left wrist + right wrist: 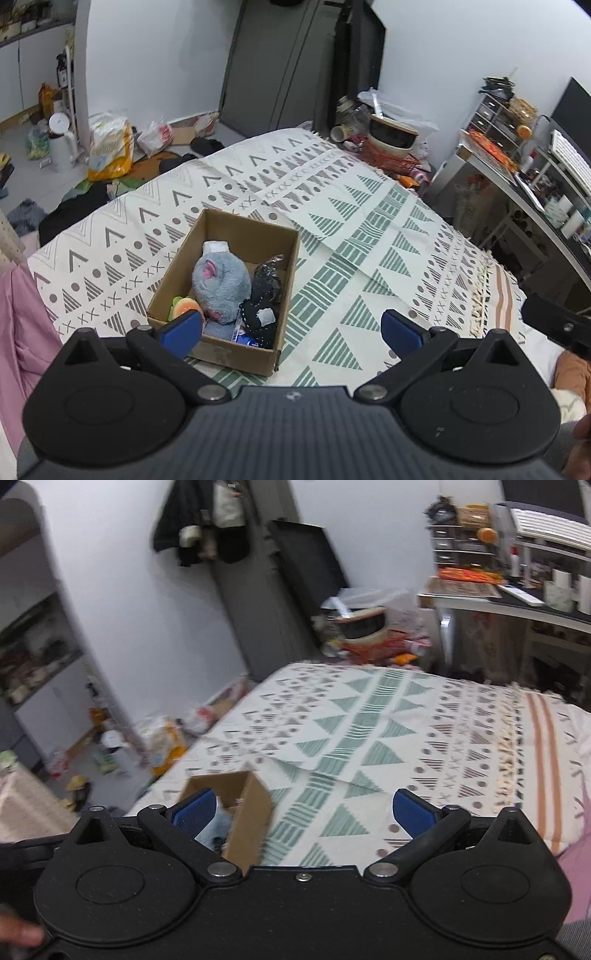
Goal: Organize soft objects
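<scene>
Hovering with jaws apart and empty, the left gripper [291, 330] is sitting nearer the cardboard box [236, 354], just ahead-left, holding a grey plush [221, 284]. The right gripper [303, 810], also spread and empty, is viewing it further left.

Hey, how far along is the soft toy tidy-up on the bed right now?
Mostly done, it seems. The cardboard box on the patterned blanket already holds a grey plush, a black fabric item and an orange toy. Nothing is in hand: the left gripper and right gripper are both open and empty. No loose soft items show on the blanket.
</scene>
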Action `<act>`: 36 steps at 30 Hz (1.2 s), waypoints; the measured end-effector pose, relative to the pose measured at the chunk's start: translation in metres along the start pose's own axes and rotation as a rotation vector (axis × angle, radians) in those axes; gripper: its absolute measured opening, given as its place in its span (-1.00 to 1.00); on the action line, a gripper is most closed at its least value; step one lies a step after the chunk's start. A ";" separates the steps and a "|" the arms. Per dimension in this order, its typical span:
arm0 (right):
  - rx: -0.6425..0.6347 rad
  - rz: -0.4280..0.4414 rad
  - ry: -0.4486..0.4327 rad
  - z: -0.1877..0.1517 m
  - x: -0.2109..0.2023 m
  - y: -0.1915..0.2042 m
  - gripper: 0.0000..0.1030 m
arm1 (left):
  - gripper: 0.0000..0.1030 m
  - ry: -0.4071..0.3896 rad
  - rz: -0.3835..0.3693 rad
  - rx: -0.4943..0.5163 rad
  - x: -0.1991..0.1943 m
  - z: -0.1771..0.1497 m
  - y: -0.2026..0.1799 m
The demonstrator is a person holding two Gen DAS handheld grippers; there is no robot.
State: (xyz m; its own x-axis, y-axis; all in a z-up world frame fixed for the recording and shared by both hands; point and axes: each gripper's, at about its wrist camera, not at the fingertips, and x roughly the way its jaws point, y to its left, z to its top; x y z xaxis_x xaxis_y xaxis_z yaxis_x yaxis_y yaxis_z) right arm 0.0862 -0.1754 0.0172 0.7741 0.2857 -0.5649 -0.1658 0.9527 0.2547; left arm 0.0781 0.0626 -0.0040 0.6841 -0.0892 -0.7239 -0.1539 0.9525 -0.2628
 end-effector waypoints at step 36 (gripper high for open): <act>-0.071 -0.056 0.003 -0.036 -0.070 0.001 1.00 | 0.98 -0.073 0.043 0.171 -0.079 -0.040 -0.015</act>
State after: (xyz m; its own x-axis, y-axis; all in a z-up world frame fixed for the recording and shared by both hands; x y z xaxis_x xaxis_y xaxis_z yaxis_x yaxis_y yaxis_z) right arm 0.0096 -0.1912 0.0288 0.7813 0.2321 -0.5793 -0.1650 0.9721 0.1668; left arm -0.0020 0.0435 0.0323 0.7306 -0.0319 -0.6821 -0.0652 0.9911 -0.1161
